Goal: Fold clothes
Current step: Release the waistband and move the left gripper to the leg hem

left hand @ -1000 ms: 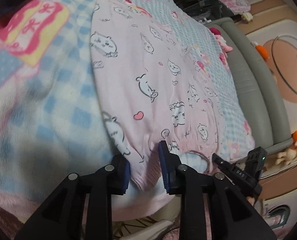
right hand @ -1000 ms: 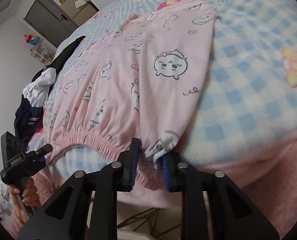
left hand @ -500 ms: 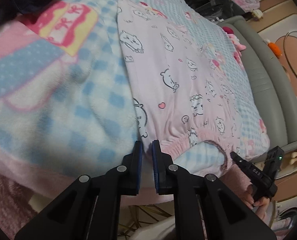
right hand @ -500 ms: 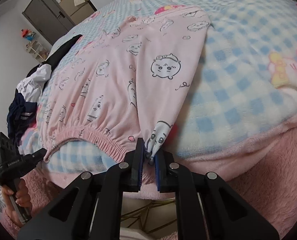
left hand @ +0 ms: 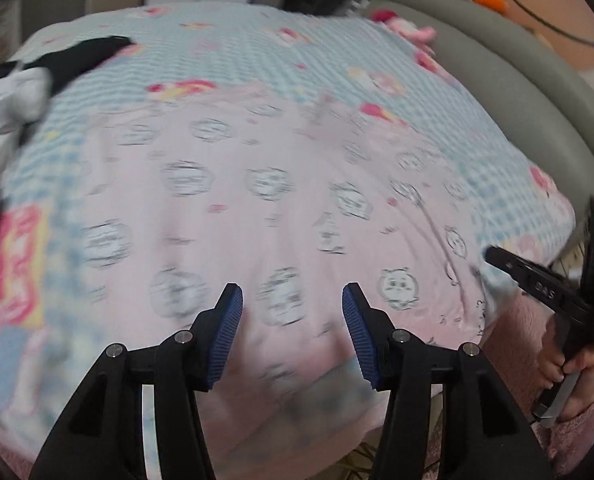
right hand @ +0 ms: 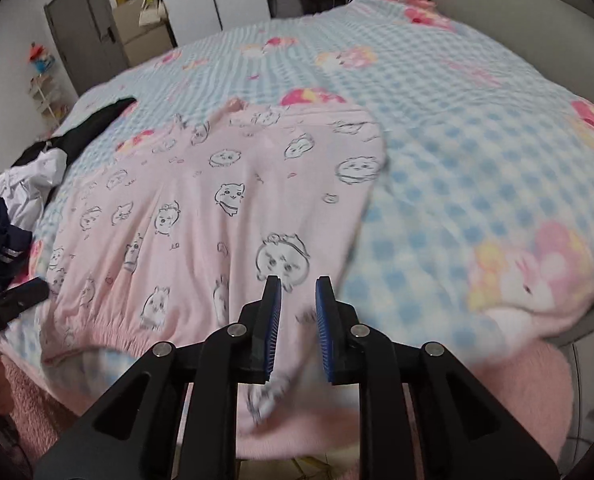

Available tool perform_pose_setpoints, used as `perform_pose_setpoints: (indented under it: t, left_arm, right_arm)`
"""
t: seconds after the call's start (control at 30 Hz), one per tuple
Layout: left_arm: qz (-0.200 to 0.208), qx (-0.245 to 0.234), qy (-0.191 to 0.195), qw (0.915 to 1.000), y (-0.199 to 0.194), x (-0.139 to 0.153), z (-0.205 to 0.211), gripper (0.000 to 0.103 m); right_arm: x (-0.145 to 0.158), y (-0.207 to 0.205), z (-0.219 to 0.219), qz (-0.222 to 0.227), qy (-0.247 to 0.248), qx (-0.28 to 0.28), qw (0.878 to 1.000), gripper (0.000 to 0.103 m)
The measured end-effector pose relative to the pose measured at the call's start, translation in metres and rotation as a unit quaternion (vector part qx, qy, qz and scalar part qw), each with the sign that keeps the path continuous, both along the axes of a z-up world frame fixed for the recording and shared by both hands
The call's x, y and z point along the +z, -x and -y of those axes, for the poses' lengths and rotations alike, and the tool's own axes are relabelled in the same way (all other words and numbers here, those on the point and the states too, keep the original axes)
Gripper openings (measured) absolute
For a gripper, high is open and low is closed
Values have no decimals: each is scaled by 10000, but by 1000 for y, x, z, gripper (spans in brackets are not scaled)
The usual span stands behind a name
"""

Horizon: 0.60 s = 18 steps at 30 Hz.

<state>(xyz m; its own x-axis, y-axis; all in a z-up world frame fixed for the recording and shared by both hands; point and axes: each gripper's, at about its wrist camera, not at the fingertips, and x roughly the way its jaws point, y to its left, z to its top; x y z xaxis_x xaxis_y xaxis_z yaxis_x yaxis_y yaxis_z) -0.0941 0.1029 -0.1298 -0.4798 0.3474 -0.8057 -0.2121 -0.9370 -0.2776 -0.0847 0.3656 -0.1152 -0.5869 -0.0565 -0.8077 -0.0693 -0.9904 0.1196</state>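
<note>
Pink pyjama bottoms (left hand: 281, 200) printed with cartoon animals lie spread flat on the blue checked blanket (left hand: 257, 52). The elastic waistband (right hand: 109, 332) hangs at the near bed edge. My left gripper (left hand: 293, 320) hovers just above the near part of the garment, its blue pads wide open and holding nothing. My right gripper (right hand: 299, 312) is over the garment's right near corner, open by a narrow gap, with the cloth lying loose below it. A hand (left hand: 577, 372) holds the right gripper's handle at the right of the left wrist view.
A heap of dark and white clothes (right hand: 21, 188) lies at the bed's left side. A grey padded headboard (left hand: 509, 80) curves along the right. Pink fleece (right hand: 517, 380) drapes over the near bed edge. A grey door (right hand: 81, 40) stands at the back.
Both grippers were shut on the waistband corners half a second ago and have since let go and opened. Both views have swung up over the garment, which now lies flat.
</note>
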Motion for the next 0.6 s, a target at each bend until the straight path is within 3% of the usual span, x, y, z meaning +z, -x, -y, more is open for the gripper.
perform_pose_setpoints:
  t: [0.07,0.17,0.27,0.37,0.5,0.6]
  left_arm:
    - [207,-120,118,9996,8,-10,-15,53]
    - [132,-238,205,9994,14,-3,-22,54]
    - [57,-356,293,9989,21,4,-30,54]
    - [-17,-473,380,9982,27,10,-37,54]
    - [-130,-603,481,9969,42,20,-49,53]
    - [-210,-507,601,9967,82,24,-65,43]
  right_arm:
    - [-17,-2,-3,240,38,-44,9997,17]
    - [-42,-4,-7,612,104,-109,9980,18]
    - [-45,-21,-23,523,497,-186,9972,27]
    - [-23,-11,-39,294,568,-171,9978,27]
    - [14,44,-56,-179,156,-181,9996,27]
    - [25,89,-73,-244,43,-267,9993,27]
